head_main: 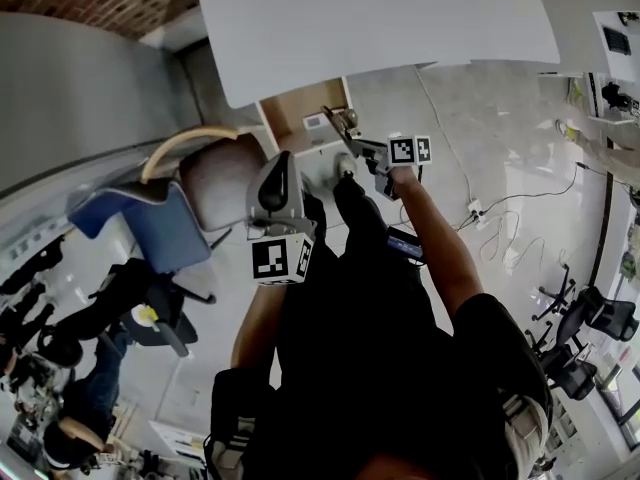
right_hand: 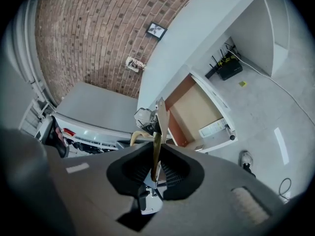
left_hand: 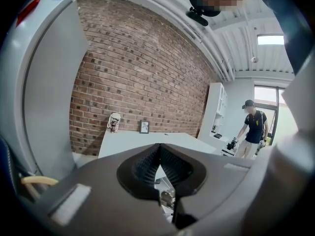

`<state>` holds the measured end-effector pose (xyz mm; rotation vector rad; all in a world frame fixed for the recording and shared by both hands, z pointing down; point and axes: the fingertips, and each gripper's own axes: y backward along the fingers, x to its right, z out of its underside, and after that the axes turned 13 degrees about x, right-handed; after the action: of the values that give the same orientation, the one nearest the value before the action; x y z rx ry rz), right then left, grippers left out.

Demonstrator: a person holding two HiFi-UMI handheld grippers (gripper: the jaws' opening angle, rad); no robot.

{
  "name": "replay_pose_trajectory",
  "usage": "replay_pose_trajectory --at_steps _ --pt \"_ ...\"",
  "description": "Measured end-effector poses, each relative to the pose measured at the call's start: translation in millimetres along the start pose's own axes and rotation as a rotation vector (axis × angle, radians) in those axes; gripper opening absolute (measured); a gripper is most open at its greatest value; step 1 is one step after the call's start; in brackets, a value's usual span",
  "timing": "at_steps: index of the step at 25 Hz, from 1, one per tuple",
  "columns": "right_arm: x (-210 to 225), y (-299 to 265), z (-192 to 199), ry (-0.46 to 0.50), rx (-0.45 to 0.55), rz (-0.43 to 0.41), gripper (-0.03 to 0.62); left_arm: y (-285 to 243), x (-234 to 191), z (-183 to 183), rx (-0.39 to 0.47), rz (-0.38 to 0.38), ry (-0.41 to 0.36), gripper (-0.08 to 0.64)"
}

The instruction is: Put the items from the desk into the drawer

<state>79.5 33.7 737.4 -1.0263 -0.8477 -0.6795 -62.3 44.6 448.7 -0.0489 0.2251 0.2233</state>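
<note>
My right claw [right_hand: 155, 157] pinches the clipboard [right_hand: 162, 116] edge-on. I should tilt it flat and ease it into the open drawer [right_hand: 194, 111], clear of the front. My left claw [left_hand: 158, 154] is pressed together, empty.

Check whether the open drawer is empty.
No: in the right gripper view, a flat white device lies inside the open drawer, near its front edge.

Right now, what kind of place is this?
Probably an office or lab workroom: a white desk with an open drawer, black office chairs on a pale floor, and a brick wall.
</note>
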Motion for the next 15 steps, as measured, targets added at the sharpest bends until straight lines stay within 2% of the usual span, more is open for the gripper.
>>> replay_pose_trajectory --at_steps 15 --pt "107.5 -50.2 31.3 -0.104 -0.035 0.206 0.053 -23.7 -22.9 53.6 -0.069 0.006 0.015 0.020"
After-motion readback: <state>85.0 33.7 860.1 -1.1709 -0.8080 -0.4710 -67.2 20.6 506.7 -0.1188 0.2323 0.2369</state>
